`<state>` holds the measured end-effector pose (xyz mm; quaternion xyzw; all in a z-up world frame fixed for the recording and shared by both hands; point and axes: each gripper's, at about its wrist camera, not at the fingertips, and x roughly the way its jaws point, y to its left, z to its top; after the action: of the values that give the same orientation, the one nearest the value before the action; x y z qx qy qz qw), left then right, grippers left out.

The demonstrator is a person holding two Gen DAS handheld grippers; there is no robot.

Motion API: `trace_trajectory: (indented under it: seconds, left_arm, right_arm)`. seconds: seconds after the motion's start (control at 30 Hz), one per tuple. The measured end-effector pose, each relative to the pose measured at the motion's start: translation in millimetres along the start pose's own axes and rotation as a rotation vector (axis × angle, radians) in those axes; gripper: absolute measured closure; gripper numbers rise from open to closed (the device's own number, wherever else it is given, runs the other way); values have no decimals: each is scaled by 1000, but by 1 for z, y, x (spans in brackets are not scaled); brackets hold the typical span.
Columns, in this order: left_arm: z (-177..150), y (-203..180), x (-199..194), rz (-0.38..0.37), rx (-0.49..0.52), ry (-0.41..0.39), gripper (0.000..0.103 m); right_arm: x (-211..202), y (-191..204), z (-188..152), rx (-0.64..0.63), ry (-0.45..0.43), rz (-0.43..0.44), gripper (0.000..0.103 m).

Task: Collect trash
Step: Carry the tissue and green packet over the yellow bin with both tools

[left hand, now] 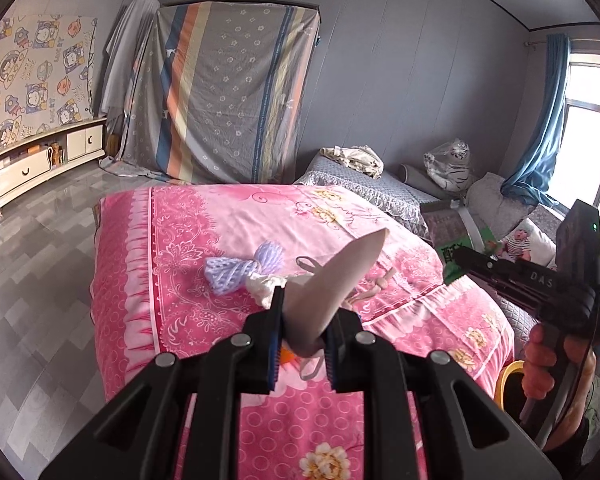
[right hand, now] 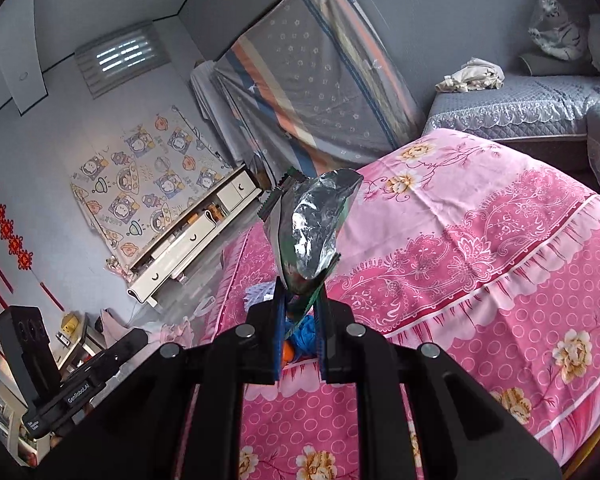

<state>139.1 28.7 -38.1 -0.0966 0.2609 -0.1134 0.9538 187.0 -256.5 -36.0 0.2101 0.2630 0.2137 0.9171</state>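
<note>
With the left gripper (left hand: 302, 344) pinching a pale wrapper (left hand: 336, 280) and the right gripper (right hand: 300, 332) clamping a foil packet (right hand: 314, 228) above the pink bedspread (left hand: 204, 220), carry both level to avoid slips.

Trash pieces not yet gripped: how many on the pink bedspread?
3: purple foam net, white crumpled wad beside it, and a pale scrap right of the left gripper's load; more may be hidden.

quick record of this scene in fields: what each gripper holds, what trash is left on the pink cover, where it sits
left gripper: shut on a beige paper cone
right gripper: shut on a silver-lined green snack wrapper
surface: pink floral cover
trash left: purple foam net, white crumpled wrapper beside it
position: both near the middle of the cover, just beyond the left jaws
</note>
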Motion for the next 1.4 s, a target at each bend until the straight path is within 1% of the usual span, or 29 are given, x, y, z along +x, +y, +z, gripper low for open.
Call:
trace_trajectory:
  seconds: [0.1, 0.43, 0.73, 0.87, 1.13, 1.33, 1.4]
  left_arm:
    - [3, -18, -9, 3, 33, -26, 87]
    - [8, -72, -25, -93, 105, -59, 87]
    - [8, -132, -27, -204, 196, -77, 87]
    - [6, -162, -27, -259, 244, -80, 87]
    - [-12, -222, -17, -394, 311, -46, 87]
    - [-34, -263, -5, -490, 363, -8, 87]
    - [-44, -276, 2, -521, 377, 16, 87]
  right_arm:
    - [-26, -4, -4, 11, -49, -15, 91]
    - [-99, -22, -4, 32, -168, -88, 91]
    - [-165, -38, -10, 17, -251, -195, 91]
    - [-194, -54, -19, 46, -286, -246, 91]
    - [-249, -92, -45, 126, -352, -382, 91]
    - [-280, -121, -70, 167, -361, -520, 91]
    - [-286, -136, -79, 200, -348, -541, 91]
